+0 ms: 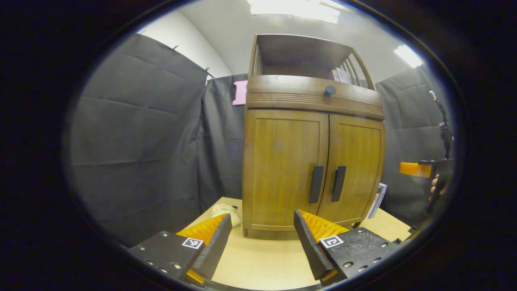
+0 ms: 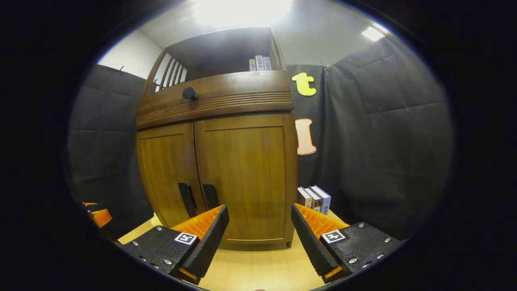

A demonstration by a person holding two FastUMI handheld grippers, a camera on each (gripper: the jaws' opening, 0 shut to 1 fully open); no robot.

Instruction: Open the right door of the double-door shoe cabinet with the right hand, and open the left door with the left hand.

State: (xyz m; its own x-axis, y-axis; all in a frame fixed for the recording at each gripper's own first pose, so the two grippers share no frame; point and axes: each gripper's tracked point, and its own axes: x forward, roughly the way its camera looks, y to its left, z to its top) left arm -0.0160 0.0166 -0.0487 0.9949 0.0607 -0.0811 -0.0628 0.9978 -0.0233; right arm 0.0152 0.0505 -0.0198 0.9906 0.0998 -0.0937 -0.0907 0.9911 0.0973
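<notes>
Ahead of the left gripper [image 1: 262, 232], jaws spread and empty, stands the cabinet [image 1: 313, 133] on the table [image 1: 262, 258], both doors shut. Left handle [image 1: 316, 184] and right handle [image 1: 338, 183] sit just above the right finger. Right gripper [image 2: 259, 226] also gapes empty; handles up-left of its left finger, books [image 2: 314, 198] above its right finger.

**Cabinet: both doors shut**

Wooden cabinet [image 1: 313, 133] stands upright on the desk. Left door [image 1: 284, 169] and right door [image 1: 355, 169] are closed, flush, meeting at the centre seam. Dark vertical handles, left [image 1: 316, 184] and right [image 1: 338, 184], sit side by side at the seam, low on the doors.
</notes>
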